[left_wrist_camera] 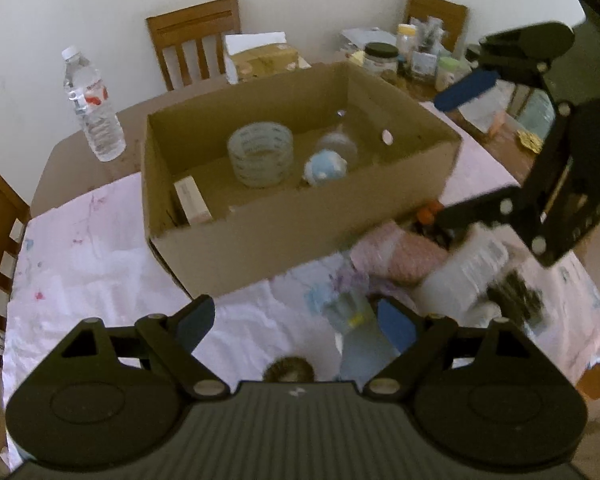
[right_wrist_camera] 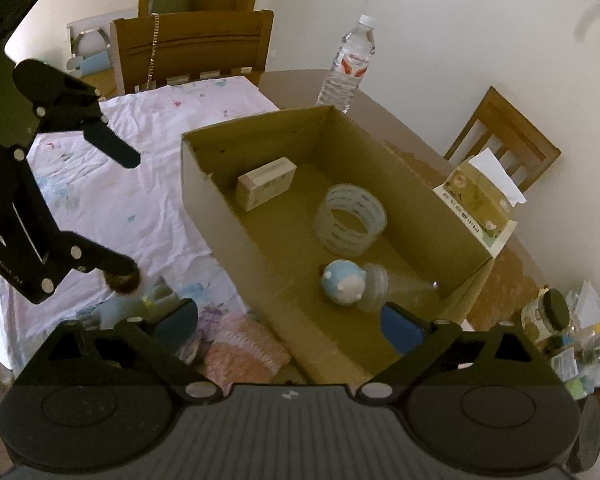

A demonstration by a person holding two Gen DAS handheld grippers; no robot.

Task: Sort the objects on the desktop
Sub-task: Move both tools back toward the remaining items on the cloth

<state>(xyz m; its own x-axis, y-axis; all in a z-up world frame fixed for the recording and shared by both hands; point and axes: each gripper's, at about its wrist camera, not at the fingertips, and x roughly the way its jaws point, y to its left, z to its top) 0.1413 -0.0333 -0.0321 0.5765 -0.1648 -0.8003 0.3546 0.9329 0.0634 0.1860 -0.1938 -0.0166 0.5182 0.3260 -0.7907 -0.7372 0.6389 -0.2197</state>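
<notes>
An open cardboard box (left_wrist_camera: pixel 300 224) (right_wrist_camera: pixel 216 184) stands on the cloth-covered table. In it lie a clear tape roll (left_wrist_camera: pixel 260 154) (right_wrist_camera: pixel 350 220), a blue-and-white toy (left_wrist_camera: pixel 326 168) (right_wrist_camera: pixel 344 282), a clear bottle (right_wrist_camera: pixel 392 284) and a small cream carton (left_wrist_camera: pixel 192 204) (right_wrist_camera: pixel 266 182). Loose things lie in front of the box: a pink knitted piece (left_wrist_camera: pixel 404 256) (right_wrist_camera: pixel 244 348), a white container (left_wrist_camera: pixel 464 276) and a clear plastic item (left_wrist_camera: pixel 352 312). My left gripper (left_wrist_camera: pixel 296 320) (right_wrist_camera: pixel 128 212) is open above them, holding nothing. My right gripper (right_wrist_camera: pixel 290 320) (left_wrist_camera: pixel 456 156) is open and empty over the box's near corner.
A water bottle (left_wrist_camera: pixel 94 108) (right_wrist_camera: pixel 348 64) stands behind the box, with a yellow carton (left_wrist_camera: pixel 266 60) (right_wrist_camera: pixel 476 200) beside it. Jars and clutter (left_wrist_camera: pixel 404 56) fill the table's far corner. Wooden chairs (left_wrist_camera: pixel 196 36) ring the table. A dark bristly thing (left_wrist_camera: pixel 288 370) lies near my left gripper.
</notes>
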